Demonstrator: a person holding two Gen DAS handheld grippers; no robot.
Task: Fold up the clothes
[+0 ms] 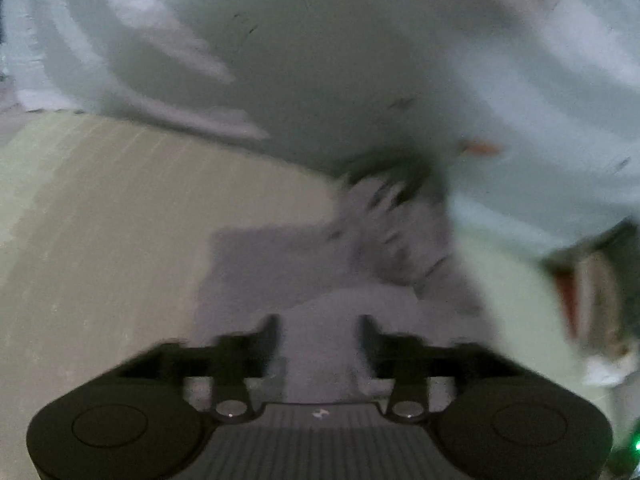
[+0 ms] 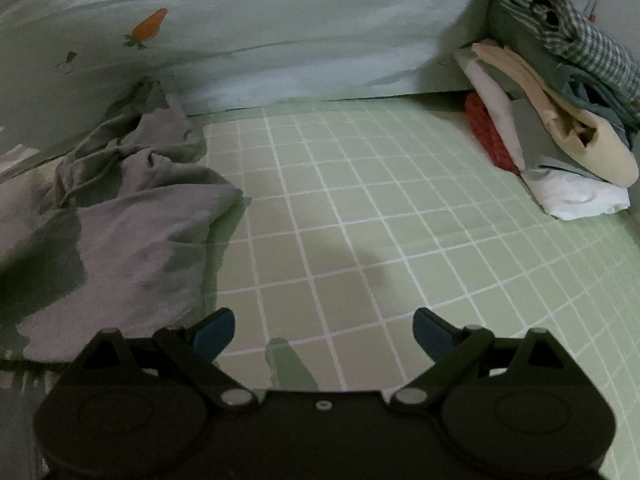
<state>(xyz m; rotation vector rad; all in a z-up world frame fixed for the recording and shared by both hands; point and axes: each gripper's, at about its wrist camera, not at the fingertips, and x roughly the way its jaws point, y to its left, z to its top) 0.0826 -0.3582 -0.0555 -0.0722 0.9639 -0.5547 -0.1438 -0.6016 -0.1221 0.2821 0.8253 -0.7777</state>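
A crumpled grey garment [image 2: 120,232] with a drawstring lies on the green checked sheet [image 2: 380,220], left of my right gripper [image 2: 324,328]. That gripper hangs open over bare sheet, its blue pads [image 2: 216,328] wide apart with nothing between them. The left wrist view is blurred. There the grey garment [image 1: 320,268] lies just ahead of and under my left gripper [image 1: 320,336]. Its dark fingers [image 1: 272,336] stand apart and do not press on the cloth; I see only grey cloth behind the gap.
A stack of folded clothes [image 2: 560,120] sits at the far right of the bed, with a checked piece on top. A pale quilt [image 2: 280,20] with a carrot print [image 2: 150,26] runs along the back. The quilt [image 1: 300,40] also fills the top of the left wrist view.
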